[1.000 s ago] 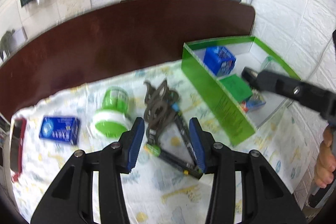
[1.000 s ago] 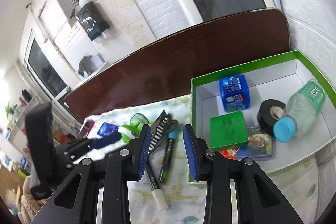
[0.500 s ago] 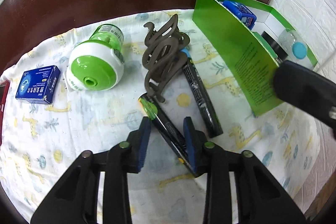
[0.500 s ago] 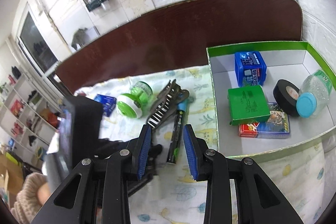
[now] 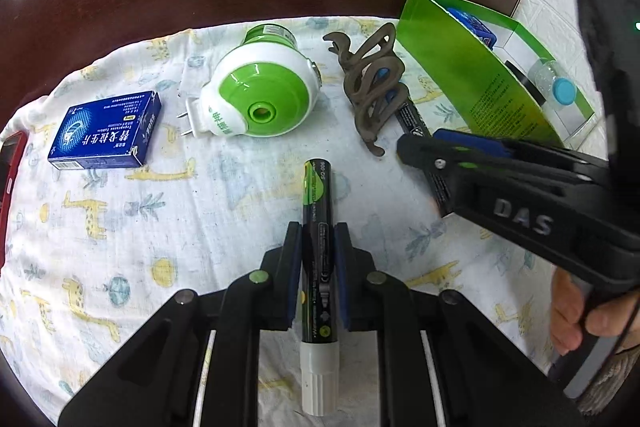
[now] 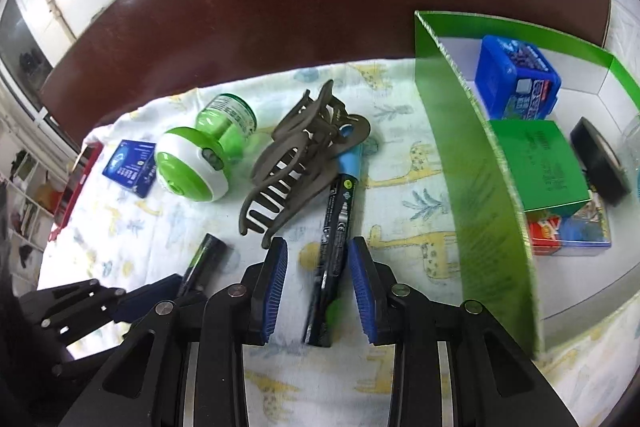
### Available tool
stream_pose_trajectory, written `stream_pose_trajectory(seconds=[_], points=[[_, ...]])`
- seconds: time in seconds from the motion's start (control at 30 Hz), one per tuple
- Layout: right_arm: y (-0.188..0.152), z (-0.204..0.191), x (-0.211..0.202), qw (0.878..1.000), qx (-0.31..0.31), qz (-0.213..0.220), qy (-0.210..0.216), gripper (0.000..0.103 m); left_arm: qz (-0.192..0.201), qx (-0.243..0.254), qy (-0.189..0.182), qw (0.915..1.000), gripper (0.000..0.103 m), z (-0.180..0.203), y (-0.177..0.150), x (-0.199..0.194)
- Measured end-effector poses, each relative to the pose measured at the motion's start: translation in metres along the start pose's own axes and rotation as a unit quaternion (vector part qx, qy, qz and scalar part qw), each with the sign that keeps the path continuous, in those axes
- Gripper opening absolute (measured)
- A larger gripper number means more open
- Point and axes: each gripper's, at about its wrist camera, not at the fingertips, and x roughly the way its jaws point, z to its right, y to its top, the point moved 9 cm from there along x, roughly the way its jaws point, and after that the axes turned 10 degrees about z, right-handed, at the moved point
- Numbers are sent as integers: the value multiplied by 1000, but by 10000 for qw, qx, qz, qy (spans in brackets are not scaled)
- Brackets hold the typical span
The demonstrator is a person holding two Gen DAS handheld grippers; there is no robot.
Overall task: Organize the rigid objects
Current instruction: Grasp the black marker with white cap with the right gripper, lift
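My left gripper (image 5: 316,239) is shut on a black-and-green marker (image 5: 317,187) with a white cap, which lies on the giraffe-print cloth (image 5: 208,211). In the right wrist view the same marker (image 6: 206,255) sticks out of the left gripper (image 6: 160,287). My right gripper (image 6: 318,263) is low over the cloth and straddles a black marker (image 6: 338,219) with a blue end. Its blue pads (image 6: 276,279) stand a little off the marker on both sides, so it is open. From the left wrist view, the right gripper (image 5: 424,147) comes in from the right.
A brown hair claw (image 6: 304,163) lies on the blue-ended marker's far end. A green-and-white plug-in device (image 5: 260,99) and a blue box (image 5: 106,131) lie to the left. The green tray (image 6: 480,187) on the right holds boxes, tape and a bottle. A red phone (image 5: 6,179) is at the cloth's left edge.
Both grippers came down to the cloth. The left one closed on the green marker, which now lies straight between its pads. The right one moved over the blue-ended marker, opening unchanged.
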Motion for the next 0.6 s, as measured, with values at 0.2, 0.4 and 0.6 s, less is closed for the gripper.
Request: stream_pose_trajectory(seconds=[0.2, 0.4, 0.6], points=[[1, 1, 6, 9999, -30, -82, -105, 18, 93, -55, -131, 9999, 14, -10, 4, -2], [-4, 3, -19, 9984, 376, -156, 382, 18, 361, 12, -210, 9991, 14, 4, 20, -13], [12, 2, -70, 9968, 332, 315, 650, 18, 742, 200, -239, 9968, 14, 23, 44, -39]])
